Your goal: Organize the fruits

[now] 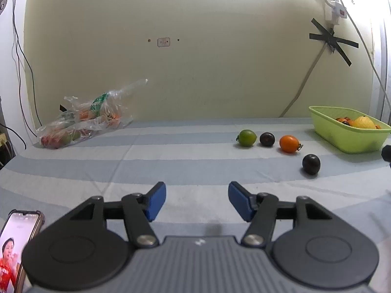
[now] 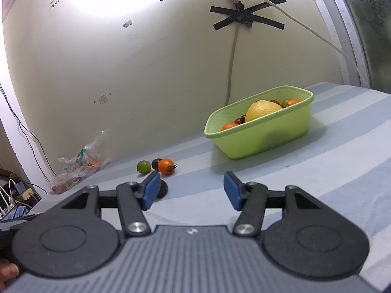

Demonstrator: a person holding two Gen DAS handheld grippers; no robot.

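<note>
So both claws are just hanging over the striped blue-and-white cloth [image 1: 171,161] with nothing in them. The left gripper [image 1: 197,201] has its blue pads well apart, roughly half open, and only bare cloth shows between them. Same deal with the right gripper [image 2: 191,190]: jaws parted about halfway, not gripping anything. Four small fruits sit loose on the cloth, off to the right in the left view: a green one [image 1: 247,137], a dark one [image 1: 267,139] just beside it, an orange one with a little stem [image 1: 289,143] next along, and a second dark one [image 1: 311,163] a bit nearer the camera, apart from the row. In the right view that nearer dark fruit peeks out from behind the left blue pad [image 2: 150,190], so it's partly hidden there. The lime green basket [image 2: 259,141] sits further right by the wall and already has a big yellow fruit [image 2: 262,109] plus some small orange and dark ones in it. Over at the far left by the wall there's a crumpled clear plastic bag [image 1: 85,119] with more fruit inside. A phone [image 1: 17,244] with its screen lit sits at the bottom left corner.
</note>
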